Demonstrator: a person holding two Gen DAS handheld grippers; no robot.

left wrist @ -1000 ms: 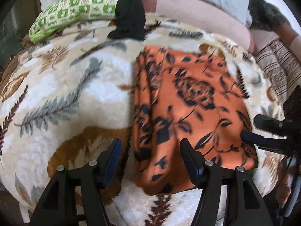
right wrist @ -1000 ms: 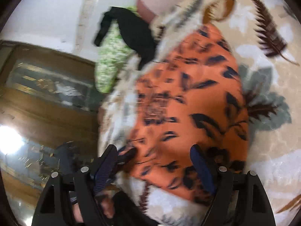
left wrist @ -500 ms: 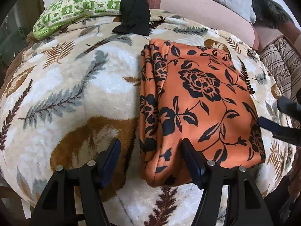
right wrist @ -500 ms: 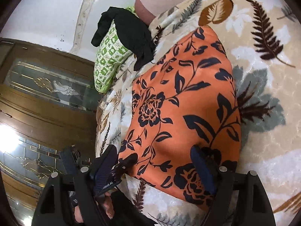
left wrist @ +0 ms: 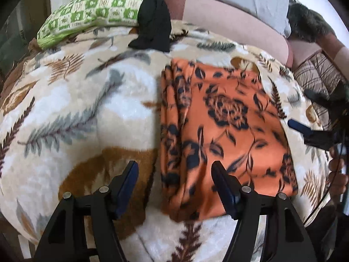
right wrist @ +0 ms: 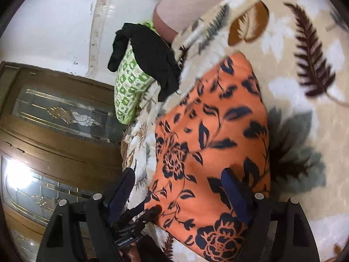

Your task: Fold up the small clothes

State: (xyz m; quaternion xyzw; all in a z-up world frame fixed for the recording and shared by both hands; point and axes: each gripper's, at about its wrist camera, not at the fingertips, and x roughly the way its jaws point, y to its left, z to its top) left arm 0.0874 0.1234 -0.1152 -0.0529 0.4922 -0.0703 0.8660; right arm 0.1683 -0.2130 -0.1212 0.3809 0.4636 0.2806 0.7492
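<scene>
An orange garment with black flowers lies folded into a rectangle on a leaf-patterned blanket. My left gripper is open and empty, its fingers straddling the garment's near left corner, just above it. My right gripper is open and empty over the garment at its near edge. The right gripper's fingers also show at the right edge of the left wrist view, beside the garment's right side.
A black garment lies draped over a green patterned pillow at the far end. A pink bolster and a striped cushion lie behind. A wooden glass-paned door stands beyond the bed's edge.
Both grippers have pulled back a little from the garment; the right one has drifted outward past its right edge. The garment lies as before.
</scene>
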